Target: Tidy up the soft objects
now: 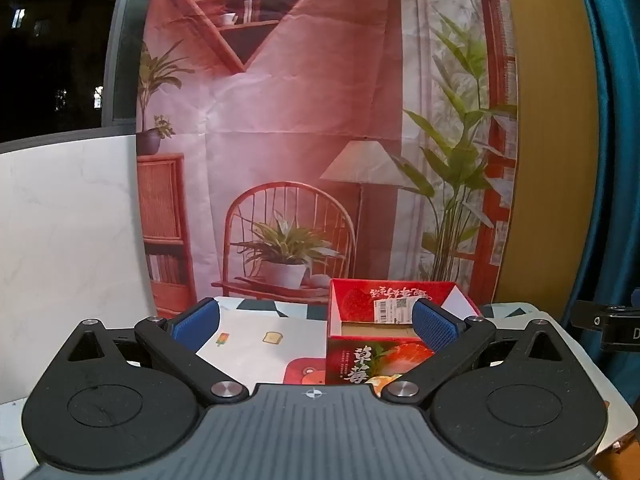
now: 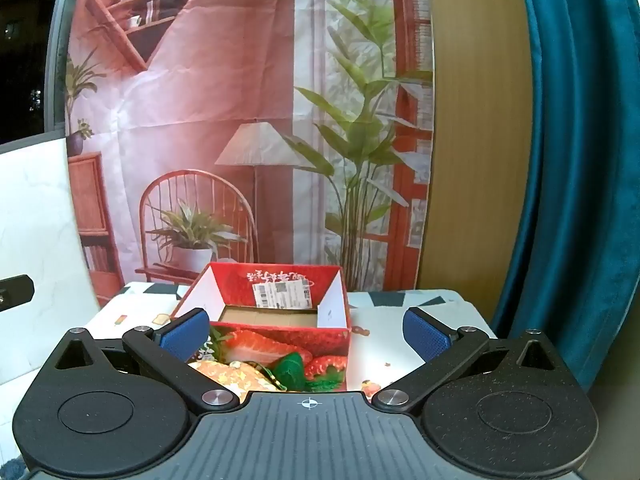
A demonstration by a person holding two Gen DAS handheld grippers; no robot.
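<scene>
The left gripper (image 1: 316, 322) has its jaws spread wide with nothing between the blue pads, and the right gripper (image 2: 306, 330) is just as wide and just as empty. Both point slightly down toward the table (image 2: 400, 344), a posture that suits looking over the work before reaching in.

A red strawberry box (image 2: 280, 332) stands in the lower middle of the right wrist view, and in the lower right of the left wrist view. Its top is open and the inside looks bare apart from a cardboard floor and a white label on the back wall, so it is probably meant to take the soft things.

Just in front of the box, at the bottom centre of the right wrist view, lie a yellow patterned soft item (image 2: 236, 376) and a green soft item (image 2: 292, 368), partly hidden by the gripper body. They lie close together near the box, probably for a short carry. The right gripper seems best placed to pick first.
</scene>
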